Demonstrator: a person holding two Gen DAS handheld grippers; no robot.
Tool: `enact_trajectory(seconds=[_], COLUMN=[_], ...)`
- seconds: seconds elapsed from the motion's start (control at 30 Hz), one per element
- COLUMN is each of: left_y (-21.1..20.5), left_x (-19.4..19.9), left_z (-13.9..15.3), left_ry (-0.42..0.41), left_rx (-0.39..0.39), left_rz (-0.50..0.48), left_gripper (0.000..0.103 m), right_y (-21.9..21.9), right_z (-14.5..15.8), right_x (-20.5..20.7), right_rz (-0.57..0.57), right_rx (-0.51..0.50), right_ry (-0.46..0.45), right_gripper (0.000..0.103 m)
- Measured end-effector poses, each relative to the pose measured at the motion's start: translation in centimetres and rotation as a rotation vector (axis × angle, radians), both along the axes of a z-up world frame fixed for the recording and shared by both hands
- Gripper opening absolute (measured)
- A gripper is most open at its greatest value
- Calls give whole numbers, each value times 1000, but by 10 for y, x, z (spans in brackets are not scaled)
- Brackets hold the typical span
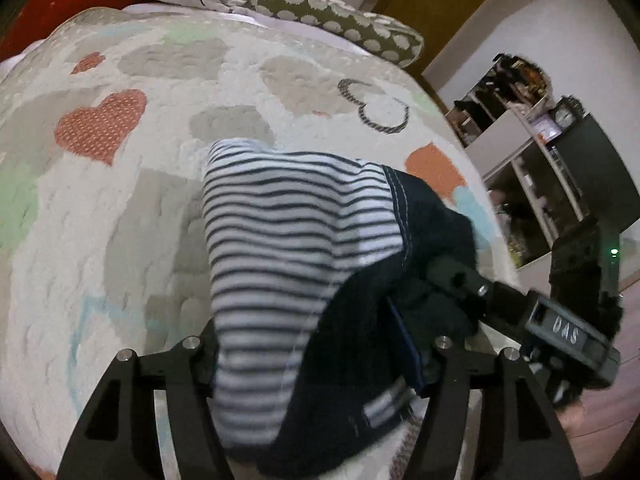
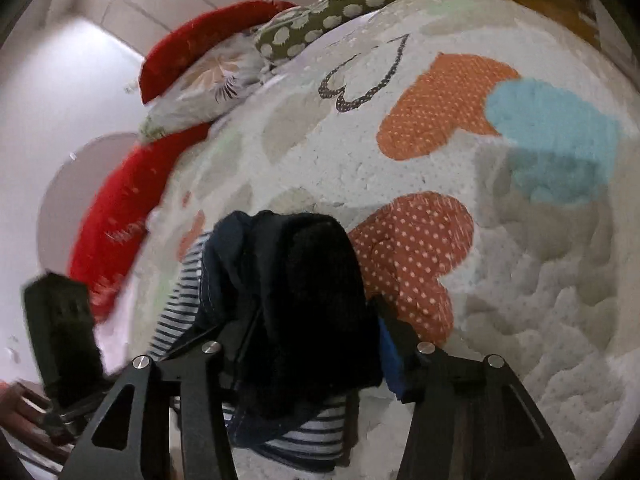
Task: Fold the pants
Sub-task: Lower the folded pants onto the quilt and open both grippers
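With each hand-held gripper, left and right, clamping bunched pants, we risk a crooked fold if fabric slips.

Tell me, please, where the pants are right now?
The pants hang bunched between both grippers above the heart-patterned quilt: mid-frame in the left wrist view, lower centre in the right wrist view, with the pillows beyond.

Left wrist: you look steeply down along its fingers, close over the pants.
Right wrist: you look down, equally close, from the opposite side.
Shared: pants, bedspread, spotted pillow.
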State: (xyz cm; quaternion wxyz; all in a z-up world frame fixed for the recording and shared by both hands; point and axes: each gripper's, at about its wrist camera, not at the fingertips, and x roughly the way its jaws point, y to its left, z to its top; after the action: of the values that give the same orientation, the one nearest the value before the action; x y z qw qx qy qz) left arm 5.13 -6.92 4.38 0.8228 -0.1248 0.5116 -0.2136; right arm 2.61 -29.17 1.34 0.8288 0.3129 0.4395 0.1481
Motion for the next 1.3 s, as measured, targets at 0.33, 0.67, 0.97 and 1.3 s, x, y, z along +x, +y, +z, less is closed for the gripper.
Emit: enact_trajectory(seconds=[0.33,0.67,0.97,1.3], left_y=[25,29,48,66], left_x=[-37,-48,-144,-240], left_z=[19,-4,60,154], left_ry=[-101,12,-366,-703], left_rx=[26,4,181,253], left_rz=[103,89,241,429], left_gripper=[67,71,86,103], right_y=[-21,-5,2,43], right_z=[60,1,39,79], right_x=[-38,-39,-101,-191], right_rz=[-58,-82,-153,-155], right_rx=[106,262,3,-295], right_ry=[-150,-31,-123,-256], right_gripper=[59,47,57,63])
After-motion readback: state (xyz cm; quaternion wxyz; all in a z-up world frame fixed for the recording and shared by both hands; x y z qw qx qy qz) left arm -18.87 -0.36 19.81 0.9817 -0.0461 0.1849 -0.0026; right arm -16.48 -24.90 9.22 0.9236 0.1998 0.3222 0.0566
